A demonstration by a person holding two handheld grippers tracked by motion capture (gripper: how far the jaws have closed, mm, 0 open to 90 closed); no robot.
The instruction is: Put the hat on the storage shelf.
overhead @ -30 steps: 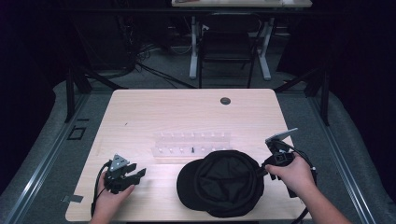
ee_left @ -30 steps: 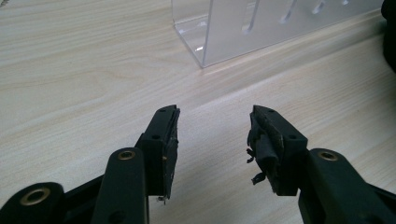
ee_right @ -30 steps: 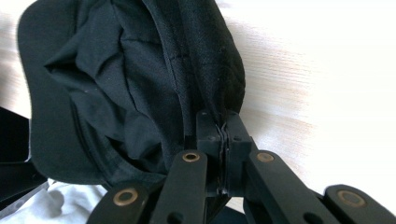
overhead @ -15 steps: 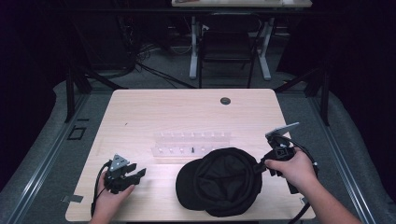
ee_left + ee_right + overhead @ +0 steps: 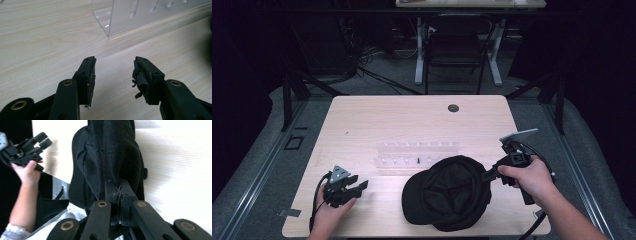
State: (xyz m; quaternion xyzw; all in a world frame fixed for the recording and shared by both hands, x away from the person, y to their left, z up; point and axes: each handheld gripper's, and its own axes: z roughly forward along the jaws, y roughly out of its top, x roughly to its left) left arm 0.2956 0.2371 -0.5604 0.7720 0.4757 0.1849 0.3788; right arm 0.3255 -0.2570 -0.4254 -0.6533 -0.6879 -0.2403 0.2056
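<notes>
1. The black cap (image 5: 449, 192) is soft woven fabric with stitched seams over a rounded, domed crown; its brim points toward the near-left of the desk (image 5: 412, 120). It sits on the near half of the desk, right of centre.
2. The desk is pale wood-grain laminate, rectangular with rounded corners, with a small dark round grommet (image 5: 453, 107) near its far edge.
3. A clear acrylic rack (image 5: 417, 154), long and low with a row of small pegs or slots, stands just beyond the cap; its glossy corner shows in the left gripper view (image 5: 110, 17).
4. The right hand-held gripper (image 5: 486, 175) lies almost level, aimed leftward at the cap's right edge, the hand (image 5: 524, 177) wrapped around its grip. Its jaws are clenched on a fold of the cap's fabric, pinched flat between the pads in the right gripper view (image 5: 119, 195).
5. The left hand-held gripper (image 5: 361, 185) rests low at the near-left of the desk, pointing right. Its jaws stand apart with nothing between them, well clear of the cap; the pads (image 5: 142, 80) look frayed.
6. Against the earlier frames, the cap's gripped right side appears lifted slightly, though the dark fabric makes this hard to judge; the right hand is a little higher. The left hand-held gripper has not moved.
</notes>
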